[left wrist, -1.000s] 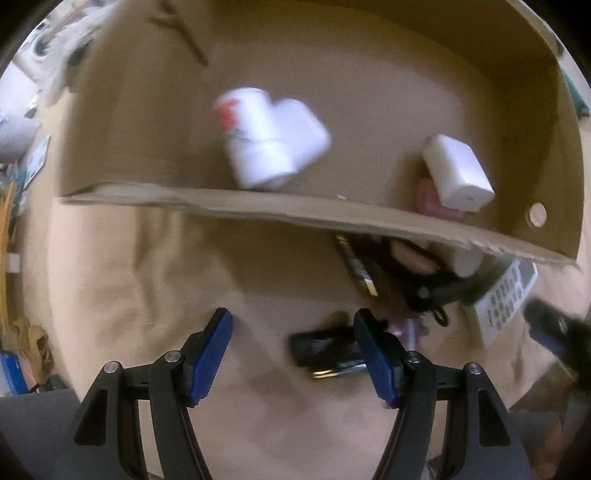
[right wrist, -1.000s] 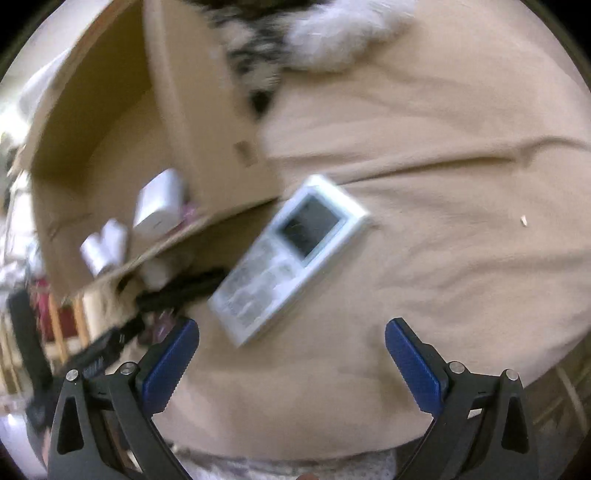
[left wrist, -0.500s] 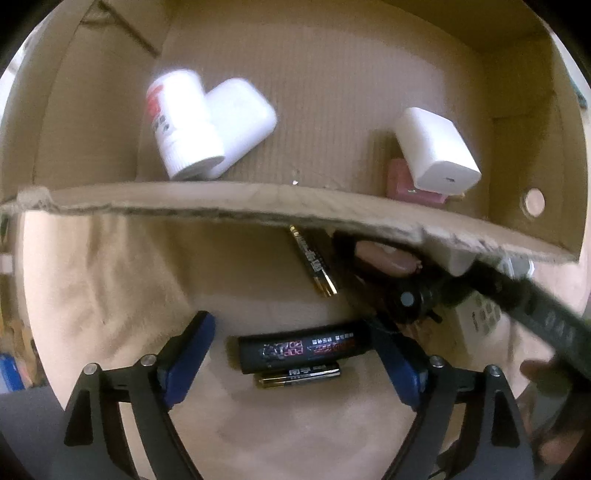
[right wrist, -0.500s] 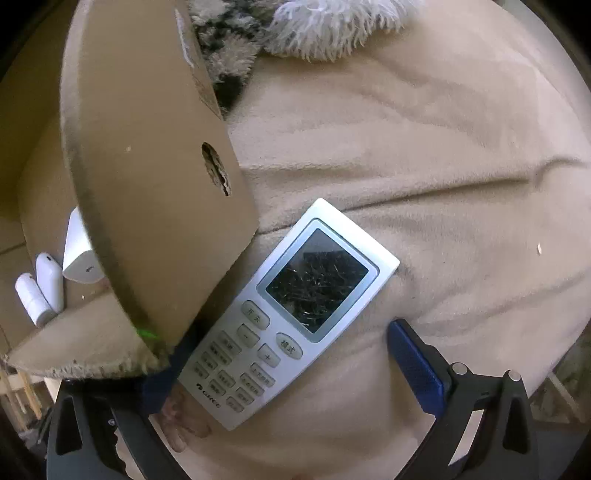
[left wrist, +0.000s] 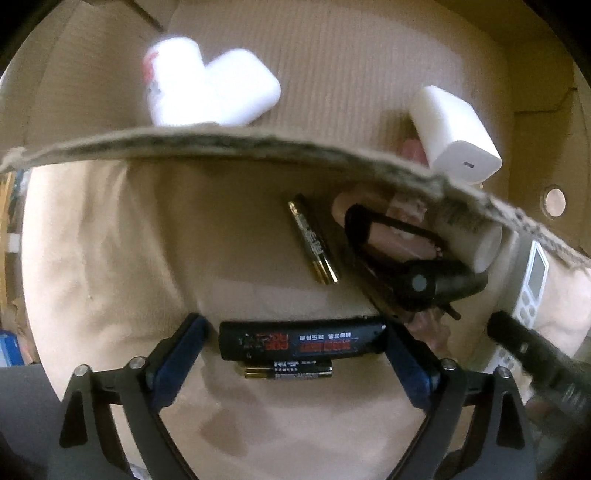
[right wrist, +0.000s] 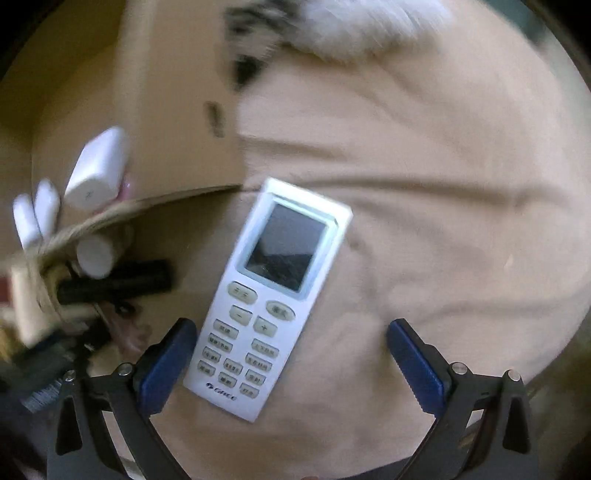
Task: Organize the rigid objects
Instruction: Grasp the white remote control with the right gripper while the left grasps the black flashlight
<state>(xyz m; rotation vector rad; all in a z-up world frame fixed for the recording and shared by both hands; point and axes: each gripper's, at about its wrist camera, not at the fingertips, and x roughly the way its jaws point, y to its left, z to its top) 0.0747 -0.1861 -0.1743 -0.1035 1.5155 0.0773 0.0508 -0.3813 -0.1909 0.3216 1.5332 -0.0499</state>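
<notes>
My left gripper (left wrist: 293, 343) is open, its blue pads on either side of a black cylindrical tube (left wrist: 301, 339) lying on the tan cloth, with a small battery (left wrist: 288, 371) just in front of it. My right gripper (right wrist: 291, 350) is open over the lower end of a white remote control (right wrist: 271, 295), which lies between the pads. A cardboard box (left wrist: 258, 146) holds a white bottle (left wrist: 173, 81), a white case (left wrist: 242, 92) and a white charger (left wrist: 456, 133).
Near the box wall lie another battery (left wrist: 314, 240), a black tool with a loop (left wrist: 424, 280) and a white cylinder (left wrist: 487, 247). The tan cloth (right wrist: 443, 240) stretches right; a furry rug (right wrist: 351, 26) lies beyond. The box side (right wrist: 177, 110) stands left of the remote.
The left gripper has come closer, so the black tube now lies between its pads. The right gripper has shifted so the remote sits between its fingers and the box side is farther off.
</notes>
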